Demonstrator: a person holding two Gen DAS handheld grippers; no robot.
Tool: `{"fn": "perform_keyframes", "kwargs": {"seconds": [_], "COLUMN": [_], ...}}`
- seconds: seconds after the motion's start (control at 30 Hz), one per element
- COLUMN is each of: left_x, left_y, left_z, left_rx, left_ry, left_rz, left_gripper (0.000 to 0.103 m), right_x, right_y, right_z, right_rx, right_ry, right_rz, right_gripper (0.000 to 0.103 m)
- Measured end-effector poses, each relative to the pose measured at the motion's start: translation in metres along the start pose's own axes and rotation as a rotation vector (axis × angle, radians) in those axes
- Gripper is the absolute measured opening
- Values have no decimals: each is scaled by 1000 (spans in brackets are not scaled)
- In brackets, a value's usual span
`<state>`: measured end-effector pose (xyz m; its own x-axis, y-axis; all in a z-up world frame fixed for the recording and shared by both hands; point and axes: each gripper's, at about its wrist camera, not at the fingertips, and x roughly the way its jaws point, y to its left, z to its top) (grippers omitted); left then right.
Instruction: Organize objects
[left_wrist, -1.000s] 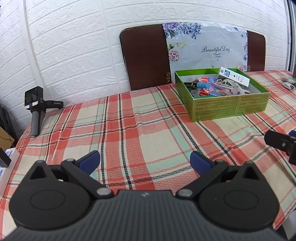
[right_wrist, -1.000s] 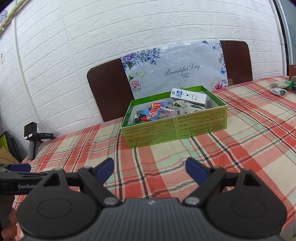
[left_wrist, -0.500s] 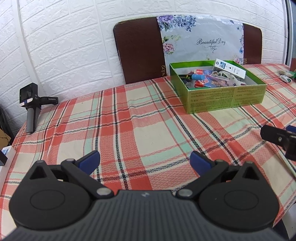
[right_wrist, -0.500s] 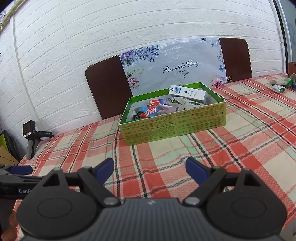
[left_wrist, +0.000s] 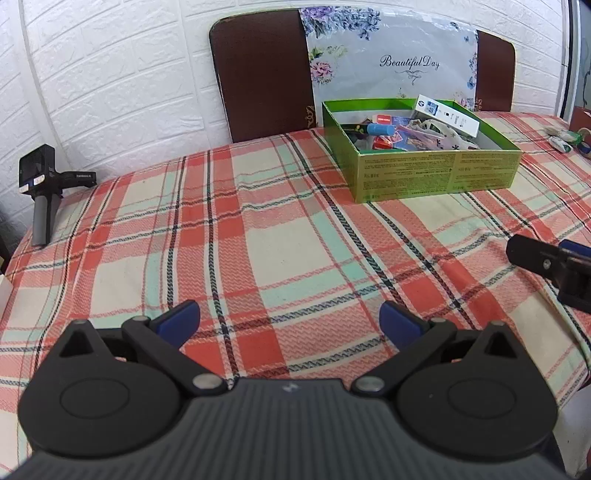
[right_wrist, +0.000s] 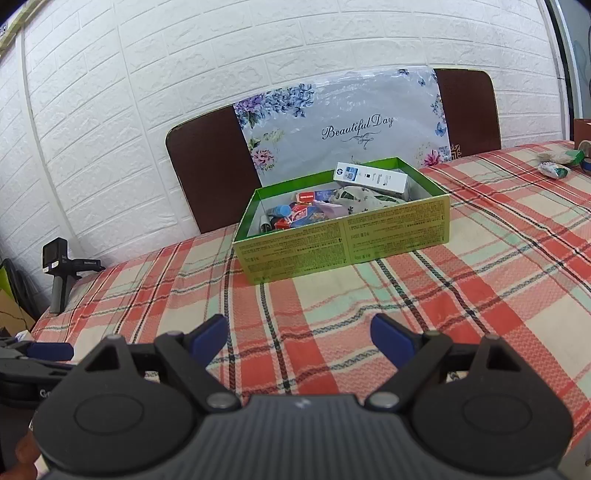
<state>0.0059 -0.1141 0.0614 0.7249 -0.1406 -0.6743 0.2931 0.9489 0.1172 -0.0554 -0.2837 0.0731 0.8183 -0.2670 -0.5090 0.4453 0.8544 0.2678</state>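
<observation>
Left wrist view: left gripper (left_wrist: 290, 321) spread wide, nothing between its fingers, above bare plaid tablecloth (left_wrist: 258, 229). Green box (left_wrist: 436, 171) sits far right, packed with small items; white carton (left_wrist: 447, 114) leans on its rim.

Right wrist view: right gripper (right_wrist: 299, 334) likewise spread and empty, box (right_wrist: 347, 240) straight ahead. Risk (a judgement): reaching in could knock the carton (right_wrist: 371, 178) off the rim.

A red, cream and mint plaid cloth (left_wrist: 280, 229) with thin black lines covers the tabletop. The box (right_wrist: 343, 243) is bright green inside and yellow-green with dark print outside. Behind it stand a dark brown board (left_wrist: 258, 74) and a pale grey floral sheet (right_wrist: 347, 122). The wall (right_wrist: 147, 74) is white brick-patterned. Both grippers' fingers (left_wrist: 179, 320) are blue on black frames.
</observation>
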Motion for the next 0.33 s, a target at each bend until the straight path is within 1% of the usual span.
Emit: {"fn": "perform_keyframes", "kwargs": {"seconds": [0.33], "left_x": [2], "left_y": [0], "left_z": [0], "left_rx": [-11], "left_ry": [13], "left_rz": [-13], "left_gripper": [103], "right_x": [1], "right_y": [0], "right_z": [0], "right_rx": [0], "right_ry": [2], "right_rz": [1], "right_gripper": [88]}}
